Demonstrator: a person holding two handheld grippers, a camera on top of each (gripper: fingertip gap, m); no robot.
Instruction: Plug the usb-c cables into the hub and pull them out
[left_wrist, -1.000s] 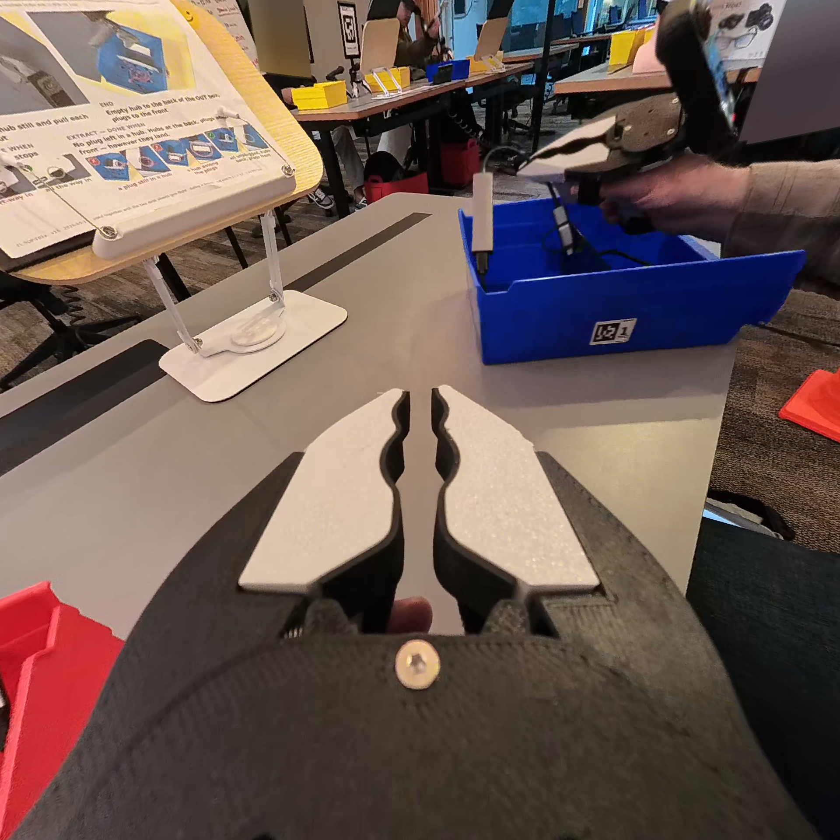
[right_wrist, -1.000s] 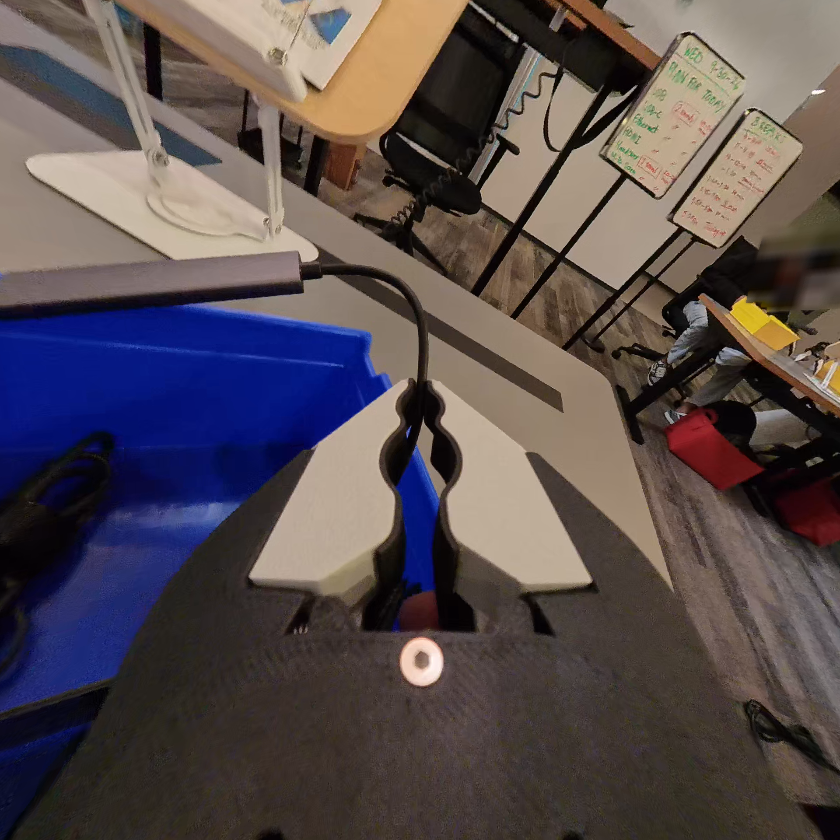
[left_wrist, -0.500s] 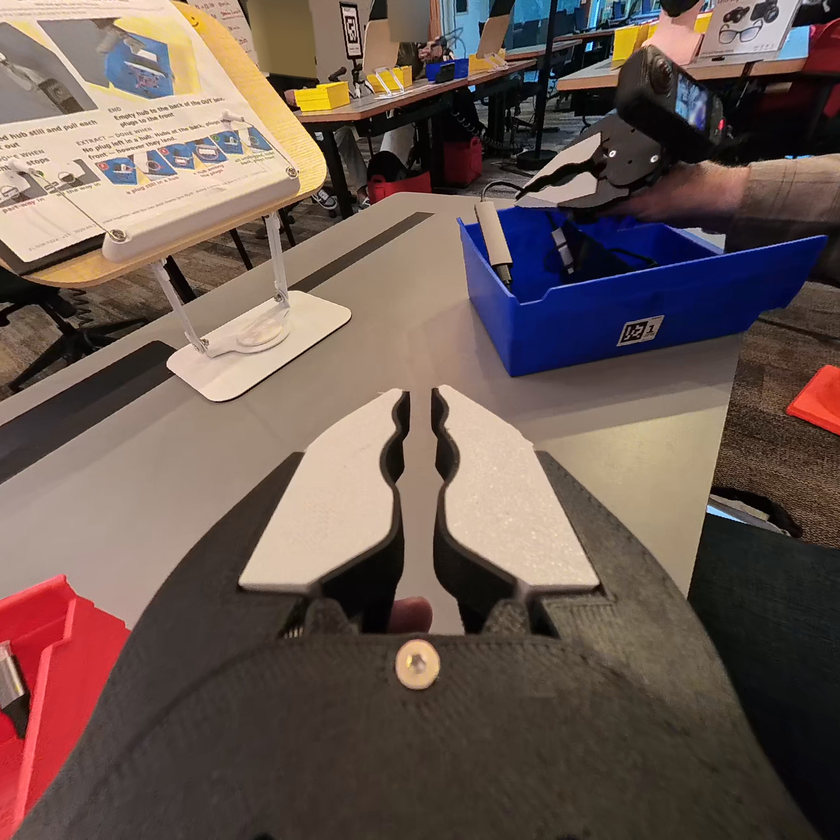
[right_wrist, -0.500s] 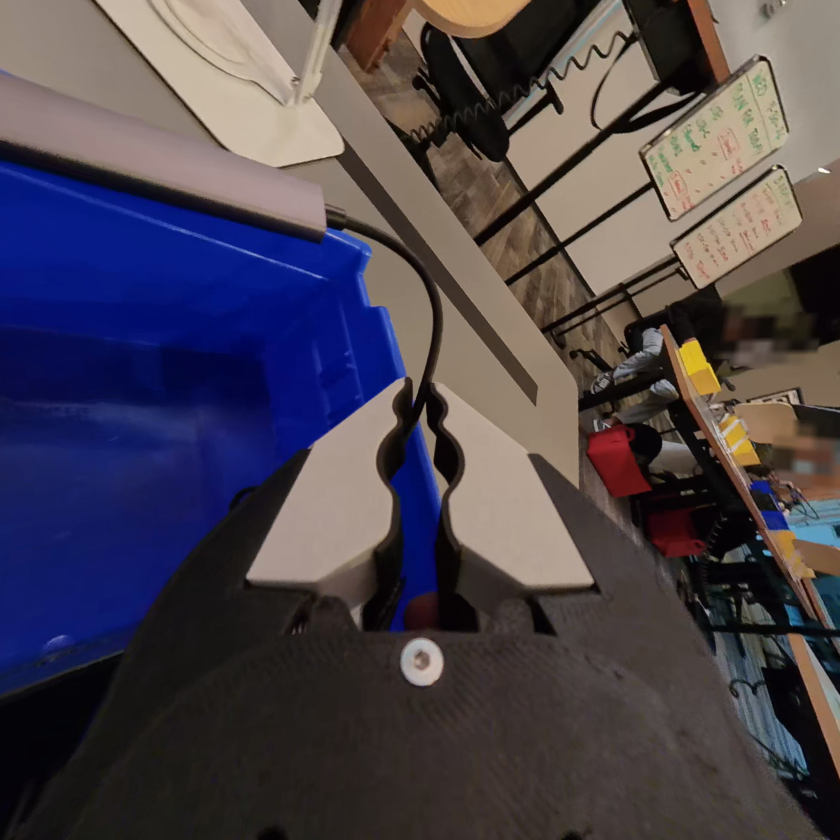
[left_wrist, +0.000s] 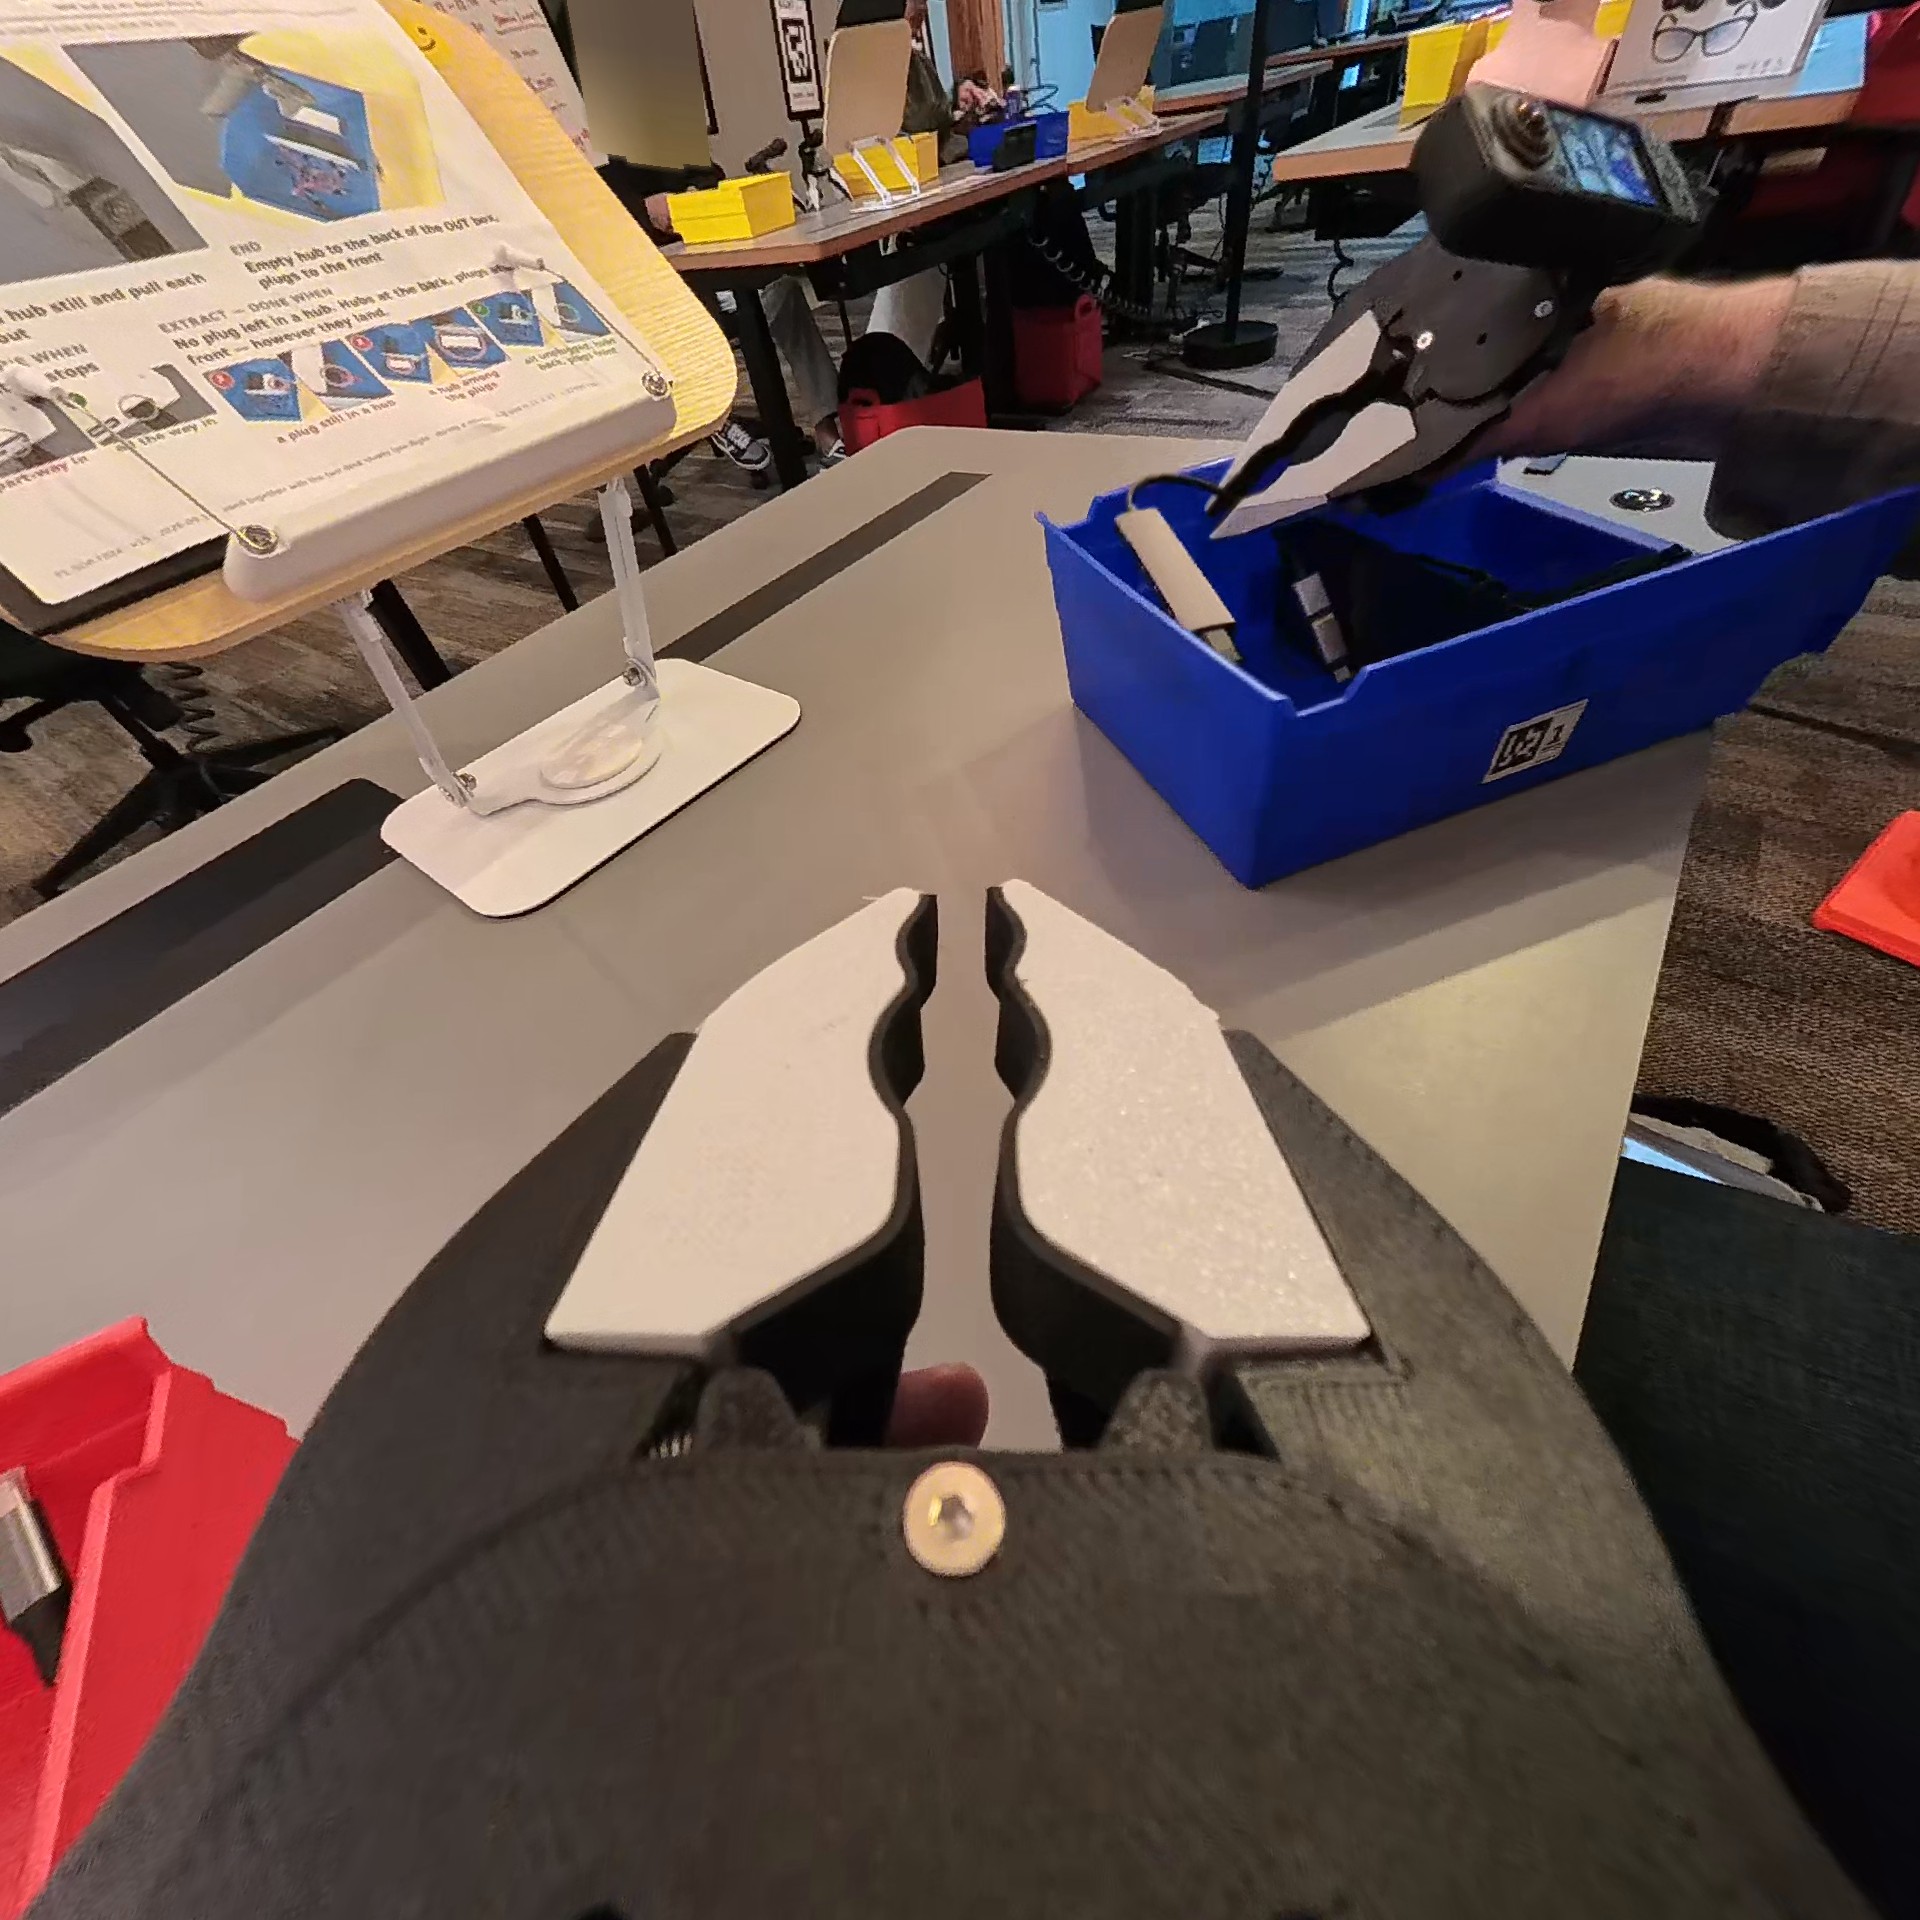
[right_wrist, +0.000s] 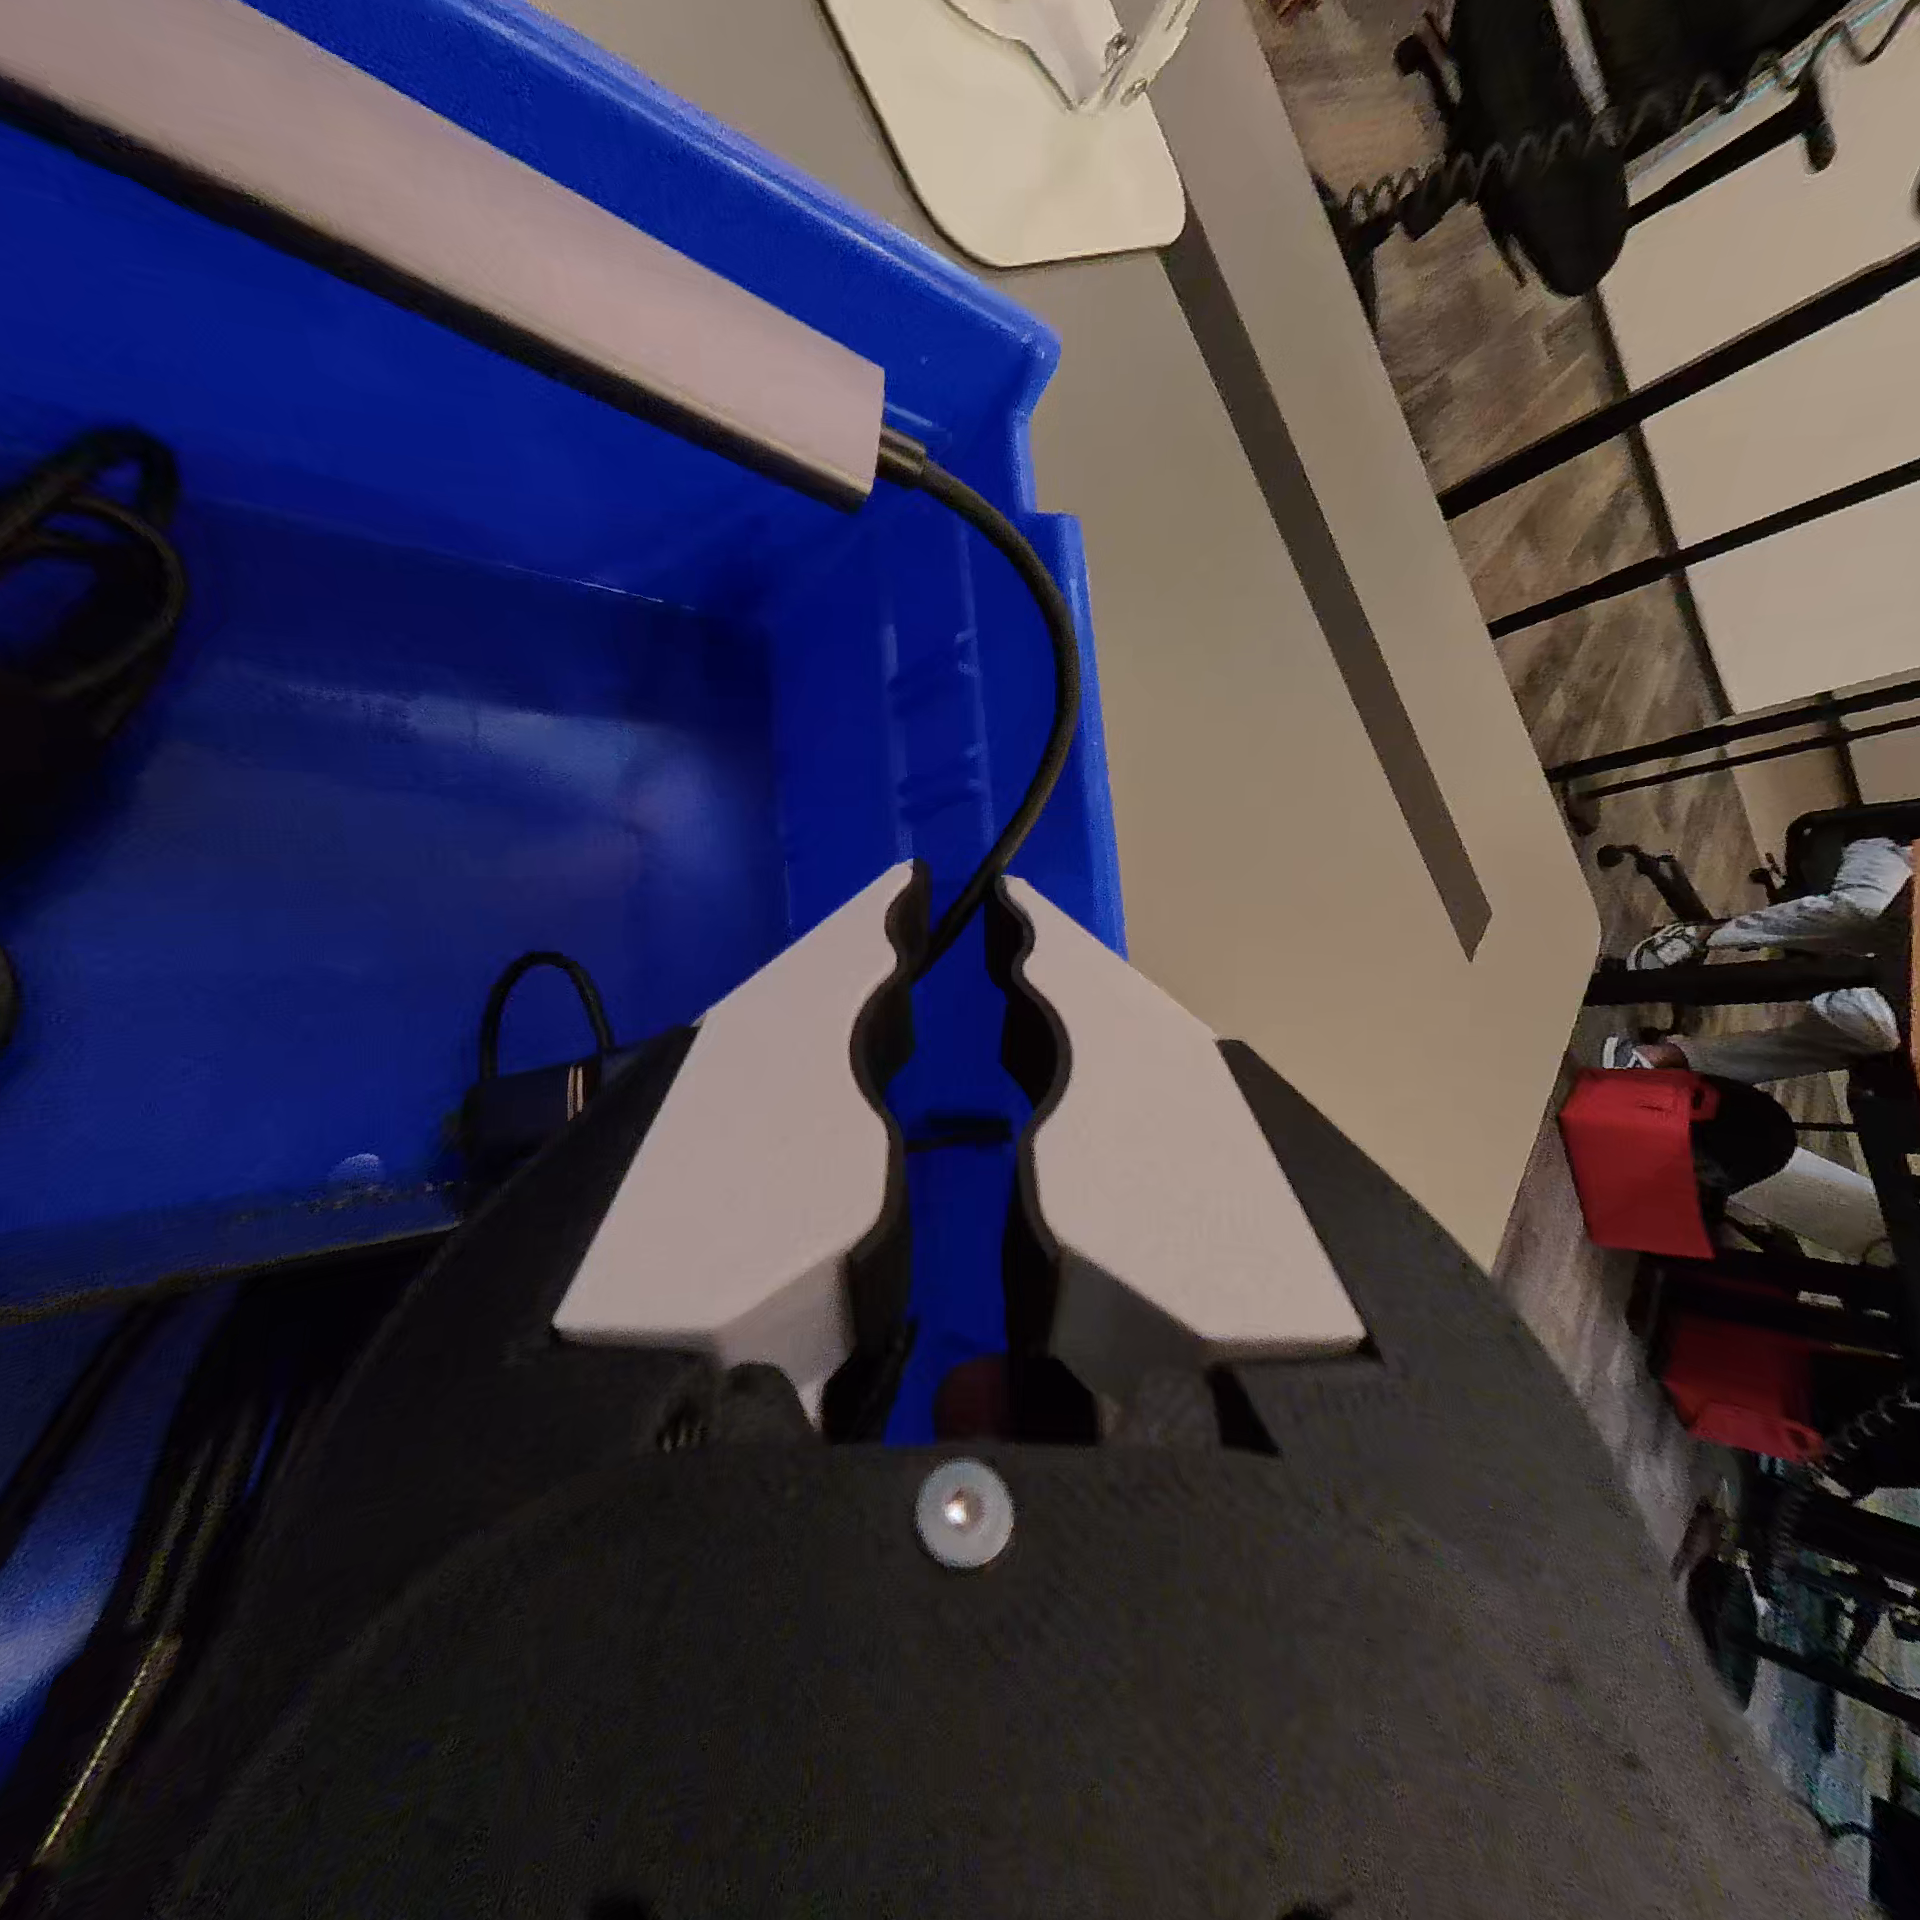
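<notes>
**A:** What did the left wrist view show?

**B:** The left claw (left_wrist: 958, 904) hung over the grey table (left_wrist: 727, 1039). Its fingers were almost together, with a thin slit between them and nothing in it. At 2 o'clock a blue bin (left_wrist: 1351, 769) sat on the table, and the pale hub (left_wrist: 1174, 566) lay inside against its near-left wall, tilted. The right claw (left_wrist: 1236, 499), held by a hand (left_wrist: 1662, 353), pointed down over the bin, its tips just beside the hub's far end.

**A:** Anything else there?

**B:** At 10 o'clock there was a white stand (left_wrist: 582, 790) carrying an instruction sheet (left_wrist: 312, 312). At 8 o'clock was a red tray (left_wrist: 104, 1507) with a small metal piece (left_wrist: 26, 1569) in it.

**A:** And the right wrist view?

**B:** The right claw (right_wrist: 956, 878) stood a little apart over the corner of the blue bin (right_wrist: 520, 831). The hub (right_wrist: 468, 260) ran from 10 o'clock towards 12, resting along the bin's wall. Its black cable (right_wrist: 1049, 665) curved out of the hub's end and down into the gap between the claw's fingers. There it lay against the left finger's (right_wrist: 790, 1091) inner edge, and the right one stood clear of it.

**A:** So it wasn't clamped?

**B:** It looked loose in the gap rather than pinched. Its plug end was hidden behind the fingers. More black cables (right_wrist: 94, 582) lay coiled at 9 o'clock in the bin, and a small looped one (right_wrist: 530, 1081) sat just beside the claw's left side. The table (right_wrist: 1247, 727) ran past at 2 o'clock.
</notes>
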